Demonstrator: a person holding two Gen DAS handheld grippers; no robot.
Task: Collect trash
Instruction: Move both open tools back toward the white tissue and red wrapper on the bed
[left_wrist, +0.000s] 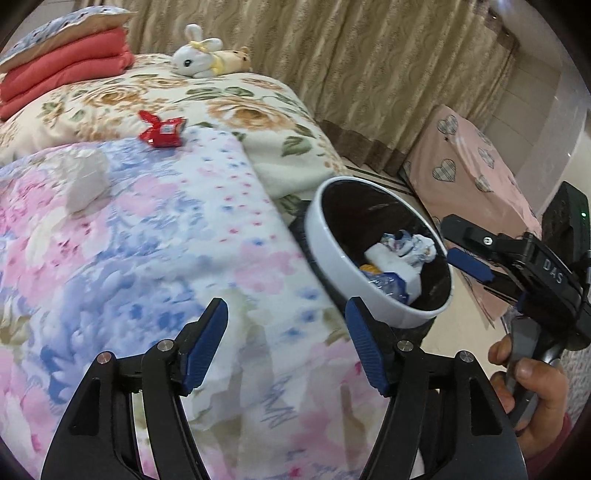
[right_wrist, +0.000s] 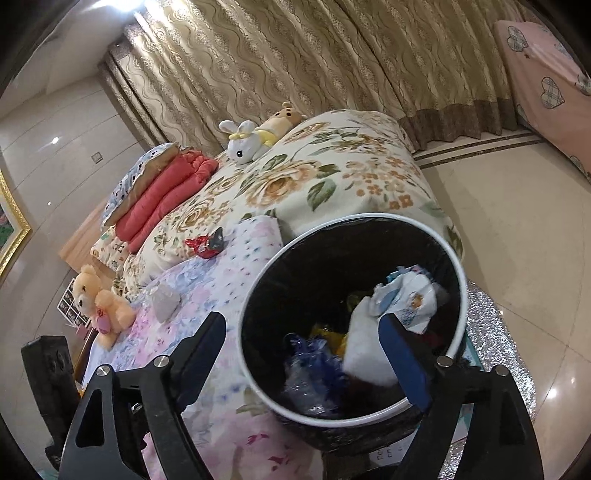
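Both tongs gape, nothing held: left tongs (left_wrist: 286, 341) over the bed (left_wrist: 155, 258), right tongs (right_wrist: 306, 354) above the bin (right_wrist: 354, 317). Remaining trash: red wrapper (left_wrist: 162, 131), white tissue wad (left_wrist: 86, 182). Best next: left approaches the wad low, pinches its bulk, not the quilt.

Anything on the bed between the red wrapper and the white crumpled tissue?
Nothing: only bare floral quilt separates the red wrapper from the white crumpled tissue, clearest in the left wrist view.
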